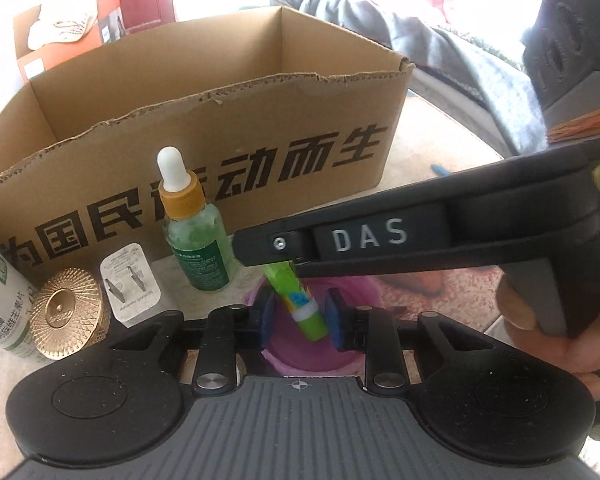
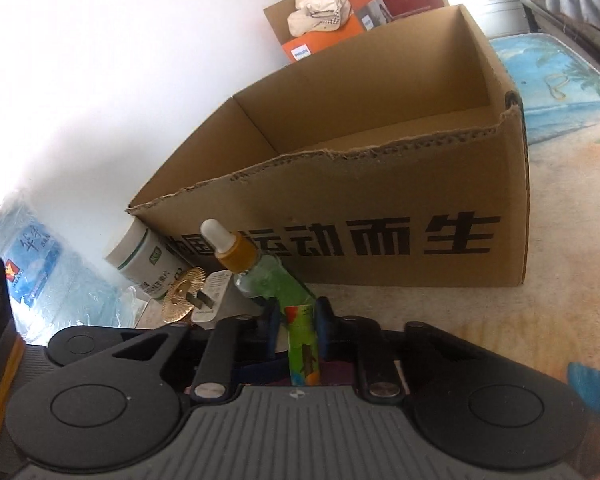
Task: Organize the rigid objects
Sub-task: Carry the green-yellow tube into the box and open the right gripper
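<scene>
A green tube-shaped stick with a colourful label [image 1: 305, 304] stands over a purple round lid [image 1: 312, 356]. My right gripper [image 2: 296, 320] is shut on this green stick [image 2: 302, 344]; in the left wrist view the right gripper's black body [image 1: 400, 240] reaches in from the right over it. My left gripper [image 1: 300, 316] is open, with its blue pads [image 1: 269, 316] on either side of the stick, apart from it. An open cardboard box [image 1: 204, 136] with black characters stands just behind; it also shows in the right wrist view [image 2: 380, 184].
A green dropper bottle [image 1: 196, 232], a white plug adapter [image 1: 132, 284], a gold ribbed lid [image 1: 68, 316] and a white supplement bottle [image 1: 0, 292] stand at the left, in front of the box. A water jug [image 2: 48, 272] lies far left. A sofa with grey cloth [image 1: 460, 52] is behind.
</scene>
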Demonstrator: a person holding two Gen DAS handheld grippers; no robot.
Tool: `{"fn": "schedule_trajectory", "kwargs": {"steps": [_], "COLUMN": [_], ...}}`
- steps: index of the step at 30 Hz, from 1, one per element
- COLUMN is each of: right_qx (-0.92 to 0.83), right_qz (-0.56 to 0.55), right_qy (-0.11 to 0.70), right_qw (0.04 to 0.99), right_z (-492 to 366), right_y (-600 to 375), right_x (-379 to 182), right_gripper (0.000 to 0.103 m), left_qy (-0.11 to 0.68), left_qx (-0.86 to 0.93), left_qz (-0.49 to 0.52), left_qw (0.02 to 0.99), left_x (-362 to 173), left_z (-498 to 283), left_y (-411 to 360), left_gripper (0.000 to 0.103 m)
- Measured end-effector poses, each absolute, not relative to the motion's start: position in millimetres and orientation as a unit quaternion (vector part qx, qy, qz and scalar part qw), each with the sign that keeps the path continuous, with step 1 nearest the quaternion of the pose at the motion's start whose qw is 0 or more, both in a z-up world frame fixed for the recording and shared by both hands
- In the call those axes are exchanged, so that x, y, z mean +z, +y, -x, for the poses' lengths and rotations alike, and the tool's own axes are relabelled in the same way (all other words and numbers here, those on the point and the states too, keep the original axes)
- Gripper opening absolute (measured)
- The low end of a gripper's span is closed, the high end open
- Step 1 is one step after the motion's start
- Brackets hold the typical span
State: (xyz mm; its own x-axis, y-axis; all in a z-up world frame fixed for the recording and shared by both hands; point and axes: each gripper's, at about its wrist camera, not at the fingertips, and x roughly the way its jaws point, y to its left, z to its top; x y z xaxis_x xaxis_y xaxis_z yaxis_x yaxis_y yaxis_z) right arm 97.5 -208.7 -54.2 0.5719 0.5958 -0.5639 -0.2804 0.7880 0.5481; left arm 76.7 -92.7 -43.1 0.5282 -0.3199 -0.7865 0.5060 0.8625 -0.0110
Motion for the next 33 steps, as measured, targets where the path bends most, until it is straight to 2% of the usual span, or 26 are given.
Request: {"fn": "schedule_trajectory", "kwargs": {"steps": [8, 17, 22, 27, 33], "right_qx": [0.248, 0.271, 0.303, 0.331, 0.343], "right_qz": [-0.193, -0.151, -0.135, -0.158, -0.239], "right_qy": [0.353, 0.251, 0.22, 0.271, 0.415], "right_qw": [0.881, 0.917, 0.917, 0.89, 0.808], "right_z": [-70.4, -47.2, -79.2, -150.4, -244.8], "right_y": [-209.9, -196.6, -180.8, -164.5, -149.2], "right_x": [-27.5, 53.1, 90.6, 96.8, 41.1], "right_gripper": [0.018, 0.018, 0.018, 0.018, 0.018], "left_qy": [0.387, 0.28, 0.266, 0.315, 0.415], "left_qx": [-0.231, -0.223, -0.203, -0.185, -0.162], "left_qz": [-0.11, -0.124, -0.115, -0.087, -0.046], "left_qw": [0.886, 0.925, 0.935, 0.927, 0.894], "left_x": [-20.4, 55.8, 90.8, 92.3, 53.8], "left_z": [-53.3, -26.0, -53.3, -114.6, -171.1], "left_y": [-85.1, -70.1, -55.1, -39.2, -11.5], "left_gripper": [0.016, 0.016, 0.016, 0.016, 0.016]}}
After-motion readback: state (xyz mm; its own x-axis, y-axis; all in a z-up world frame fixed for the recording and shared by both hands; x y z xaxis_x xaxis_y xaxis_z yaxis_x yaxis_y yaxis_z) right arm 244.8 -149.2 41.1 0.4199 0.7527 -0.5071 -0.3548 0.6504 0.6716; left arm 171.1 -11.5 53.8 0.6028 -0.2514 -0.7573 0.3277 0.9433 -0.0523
